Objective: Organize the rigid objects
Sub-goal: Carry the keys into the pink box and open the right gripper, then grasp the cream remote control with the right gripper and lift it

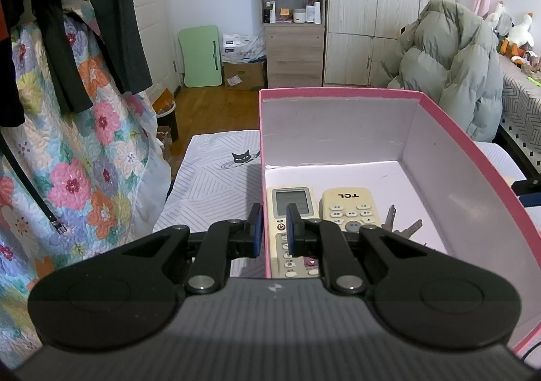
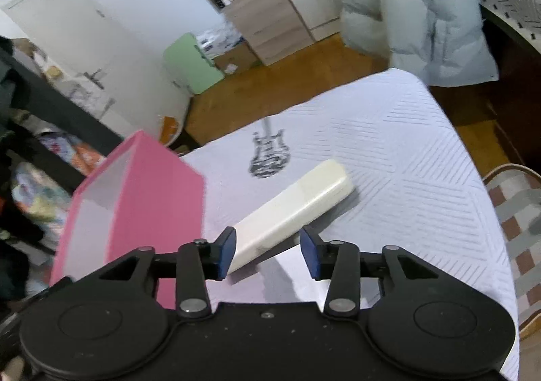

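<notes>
A pink box [image 1: 338,91] with a white inside stands on the white patterned cloth. It holds a cream remote with a screen [image 1: 292,200], a cream TCL remote [image 1: 350,208] and a bunch of keys [image 1: 402,227]. My left gripper [image 1: 274,228] is shut on the box's left wall, one finger outside and one inside. In the right wrist view a white remote [image 2: 297,198] lies face down and slantwise on the cloth, right of the pink box [image 2: 152,198]. My right gripper [image 2: 267,252] is open, with the remote's near end between its fingertips and no pad pressing on it.
The cloth-covered table [image 2: 389,151] carries a guitar print [image 2: 268,152] and a cat print [image 1: 240,157]. A pale puffy coat [image 1: 449,66] hangs beyond the box. A floral quilt [image 1: 74,157] hangs at the left, and a checkered cushion [image 2: 514,211] lies past the table's right edge.
</notes>
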Action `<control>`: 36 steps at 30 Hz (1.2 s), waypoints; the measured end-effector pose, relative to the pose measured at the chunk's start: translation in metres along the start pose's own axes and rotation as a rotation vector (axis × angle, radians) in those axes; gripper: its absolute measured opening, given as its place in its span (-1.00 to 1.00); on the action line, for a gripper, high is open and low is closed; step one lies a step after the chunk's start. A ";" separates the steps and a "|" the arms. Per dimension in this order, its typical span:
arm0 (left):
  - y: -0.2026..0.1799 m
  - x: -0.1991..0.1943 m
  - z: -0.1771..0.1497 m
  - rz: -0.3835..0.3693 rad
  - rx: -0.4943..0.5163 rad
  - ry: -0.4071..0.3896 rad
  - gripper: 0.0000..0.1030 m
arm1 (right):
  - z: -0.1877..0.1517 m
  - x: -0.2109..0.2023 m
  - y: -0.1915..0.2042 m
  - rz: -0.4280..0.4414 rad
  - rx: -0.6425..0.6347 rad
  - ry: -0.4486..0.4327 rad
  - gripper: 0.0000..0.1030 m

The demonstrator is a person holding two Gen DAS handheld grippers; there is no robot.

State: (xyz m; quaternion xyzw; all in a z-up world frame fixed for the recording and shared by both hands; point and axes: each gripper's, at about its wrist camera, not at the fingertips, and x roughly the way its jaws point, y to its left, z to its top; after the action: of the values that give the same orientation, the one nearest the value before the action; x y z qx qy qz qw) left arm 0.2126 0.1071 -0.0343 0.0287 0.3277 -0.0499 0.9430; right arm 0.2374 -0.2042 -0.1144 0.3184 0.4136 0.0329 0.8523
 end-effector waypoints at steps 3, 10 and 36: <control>-0.001 -0.001 -0.001 0.003 0.004 -0.001 -0.78 | 0.006 0.010 -0.017 0.059 0.070 -0.001 0.07; -0.010 -0.003 -0.002 0.030 0.047 -0.010 -0.78 | 0.013 0.039 -0.038 0.140 0.204 -0.036 0.21; -0.007 -0.004 -0.004 0.013 0.010 -0.014 -0.78 | 0.012 -0.005 0.057 0.098 -0.246 -0.255 -0.63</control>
State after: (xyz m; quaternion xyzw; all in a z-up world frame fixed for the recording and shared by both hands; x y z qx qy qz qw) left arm 0.2068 0.1009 -0.0351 0.0349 0.3208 -0.0455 0.9454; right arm 0.2546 -0.1664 -0.0726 0.2333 0.2792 0.0841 0.9277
